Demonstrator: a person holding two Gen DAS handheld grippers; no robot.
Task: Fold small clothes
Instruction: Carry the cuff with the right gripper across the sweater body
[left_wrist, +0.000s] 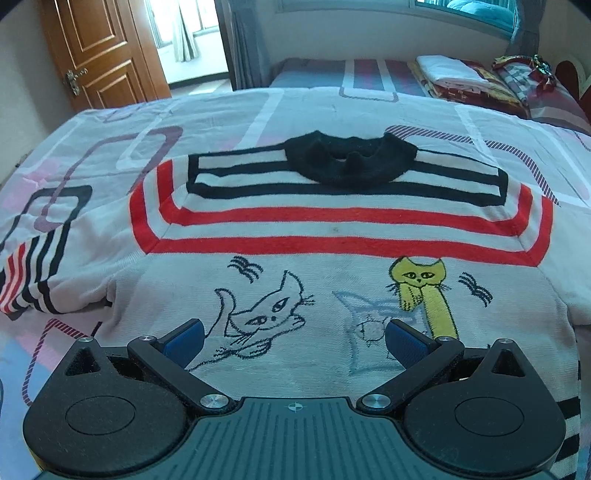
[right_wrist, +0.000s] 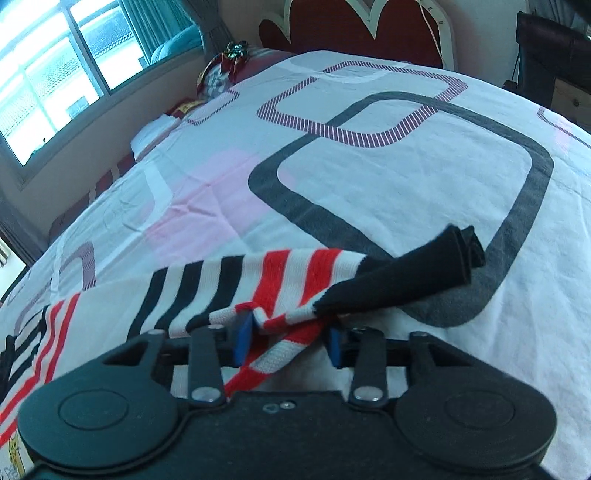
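A small white sweater (left_wrist: 332, 229) lies flat on the bed, front up, with a black collar (left_wrist: 347, 162), red and black stripes and cat drawings. My left gripper (left_wrist: 293, 339) hovers open over its lower body, nothing between the blue pads (left_wrist: 184, 339). One striped sleeve (left_wrist: 29, 280) lies out to the left. In the right wrist view the other striped sleeve (right_wrist: 288, 269) is bunched between the pads of my right gripper (right_wrist: 290, 341), which is shut on it just behind the black cuff (right_wrist: 406, 269). The cuff sticks out past the fingertips, a little above the sheet.
The patterned bed sheet (right_wrist: 406, 166) spreads wide beyond the sleeve. Folded bedding (left_wrist: 454, 77) is stacked at the far right by the window (right_wrist: 55, 74). A wooden door (left_wrist: 103, 51) stands open at far left. A red headboard (right_wrist: 351, 33) closes the bed's end.
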